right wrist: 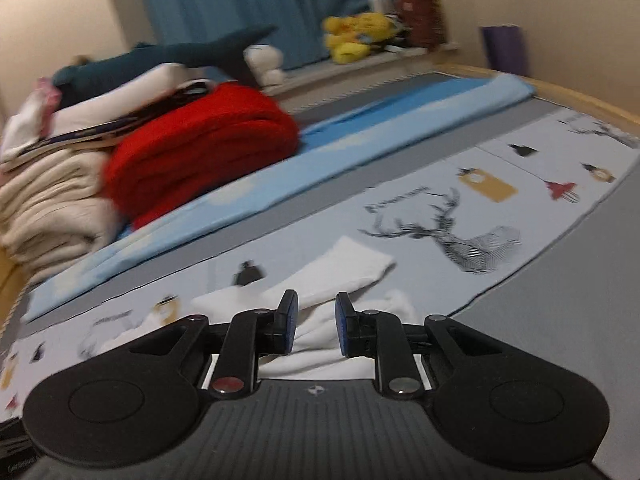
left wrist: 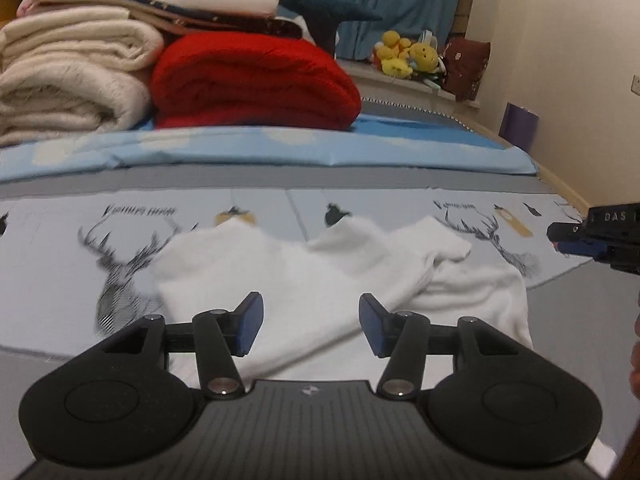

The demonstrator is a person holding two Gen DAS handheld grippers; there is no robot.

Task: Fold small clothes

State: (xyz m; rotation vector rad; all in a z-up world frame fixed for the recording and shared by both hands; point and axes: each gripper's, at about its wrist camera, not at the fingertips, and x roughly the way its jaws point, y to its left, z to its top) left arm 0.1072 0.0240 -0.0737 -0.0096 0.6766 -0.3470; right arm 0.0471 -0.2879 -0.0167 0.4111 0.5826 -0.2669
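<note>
White garment [left wrist: 320, 272] lies on the deer-print sheet [left wrist: 80, 240] on the bed, crumpled, partly doubled over; long axis runs roughly left-right across the left wrist view.

Left gripper [left wrist: 311, 328]: fingers spread, nothing between them, cloth just beyond and below the tips. It sits about centred on the near edge of the garment, aimed down and forward at it.

Right gripper [right wrist: 311, 326]: fingers parted by a narrow gap, no cloth pinched as far as I can see; white fabric shows through the gap, behind the tips. It's over the garment's right end, where 1 folded flap [right wrist: 344, 268] sticks out ahead and slightly right of the tips. In the left view it shows only as a black tip at the right edge, beside that end of the garment.

My read: both hands are close, 1 per end. Next grasp likely needs each to drop onto the near edge; left has to shift toward the left corner [left wrist: 168, 276], right is nearer its corner.
</note>
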